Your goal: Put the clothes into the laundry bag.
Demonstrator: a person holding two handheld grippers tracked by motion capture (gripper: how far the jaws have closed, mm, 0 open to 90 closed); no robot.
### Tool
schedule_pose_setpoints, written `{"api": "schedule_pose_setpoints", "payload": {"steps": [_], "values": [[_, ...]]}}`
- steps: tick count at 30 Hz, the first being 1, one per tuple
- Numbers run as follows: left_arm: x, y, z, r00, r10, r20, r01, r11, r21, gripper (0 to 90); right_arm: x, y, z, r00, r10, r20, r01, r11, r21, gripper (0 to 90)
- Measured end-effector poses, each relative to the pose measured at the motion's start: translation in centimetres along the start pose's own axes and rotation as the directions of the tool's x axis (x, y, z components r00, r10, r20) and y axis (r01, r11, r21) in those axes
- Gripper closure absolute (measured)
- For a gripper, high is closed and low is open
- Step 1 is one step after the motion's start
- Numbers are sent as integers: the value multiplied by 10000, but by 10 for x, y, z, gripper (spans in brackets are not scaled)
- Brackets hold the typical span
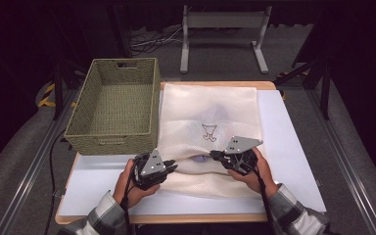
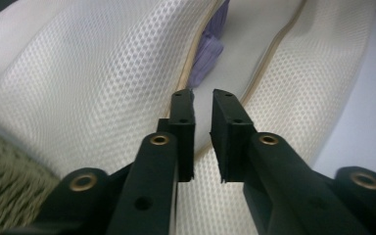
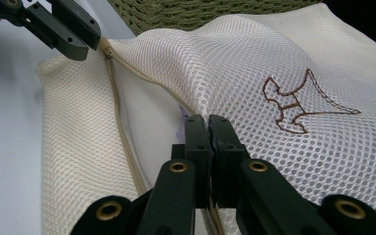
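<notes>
Nearest to us, at the table's near edge, our two sleeved forearms came in from below, each hand gripping its tool. Our left gripper [image 1: 172,167] sat at the near left corner of the mesh laundry bag [image 1: 210,112]. In the left gripper view its jaws stood a narrow way apart with nothing pressed between them, the tips hovering just over the bag's open zipper seam [image 2: 267,61]. From the right gripper view we saw that same gripper [image 3: 85,41] at the end of the zipper, next to the zipper pull [image 3: 108,53], though we could not tell whether it touched the pull.

Our right gripper [image 1: 214,155] lay a little farther in, at the middle of the bag's near edge. Its jaws [image 3: 208,129] were pinched together on the upper mesh layer along the zipper opening, holding that edge lifted.

Between the two grippers the opening gaped, and a lilac cloth [image 2: 206,56] showed inside the bag, just beyond the left jaw tips. The same item appeared as a faint purple patch [image 1: 201,157] in the high view.

Beyond the opening, the bag stretched away flat across the white table top [image 1: 289,137], with a brown embroidered emblem [image 1: 208,131] near its centre.

Farther off to the left, a woven green basket [image 1: 78,117] stood touching the bag's left side. Behind the table, a grey metal stand [image 1: 223,19] rose from the dark floor.
</notes>
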State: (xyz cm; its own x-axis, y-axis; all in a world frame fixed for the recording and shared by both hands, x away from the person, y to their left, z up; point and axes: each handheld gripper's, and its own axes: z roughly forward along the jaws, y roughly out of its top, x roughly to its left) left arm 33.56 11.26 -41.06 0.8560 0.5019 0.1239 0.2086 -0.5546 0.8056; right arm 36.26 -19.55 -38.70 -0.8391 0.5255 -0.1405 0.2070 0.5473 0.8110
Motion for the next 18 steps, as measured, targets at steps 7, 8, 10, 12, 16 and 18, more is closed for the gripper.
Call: {"api": "schedule_pose_setpoints", "payload": {"steps": [7,8,10,12,16,18], "values": [[12,-25,-8,9977,-585,-350,605,9965,578,601,0,-1,-3,10000,30,58,-30,10000,-19,879],[13,-28,-7,9973,-664,-329,685,9953,691,583,0,-1,-4,10000,45,47,-45,10000,-45,879],[15,-31,-5,9955,-898,-295,921,9921,850,515,0,-1,-5,10000,42,60,-41,10000,-73,878],[17,-33,-2,9934,-1138,-174,1150,9883,999,475,0,-1,-5,10000,21,68,-21,10000,-65,878],[20,-36,3,9873,-1586,-79,1584,9801,1198,381,1,-1,-6,10000,-6,96,7,9999,-119,878],[20,-37,5,9859,-1667,-116,1667,9764,1374,378,0,-1,-7,9999,17,108,-15,9998,-182,878]]}}
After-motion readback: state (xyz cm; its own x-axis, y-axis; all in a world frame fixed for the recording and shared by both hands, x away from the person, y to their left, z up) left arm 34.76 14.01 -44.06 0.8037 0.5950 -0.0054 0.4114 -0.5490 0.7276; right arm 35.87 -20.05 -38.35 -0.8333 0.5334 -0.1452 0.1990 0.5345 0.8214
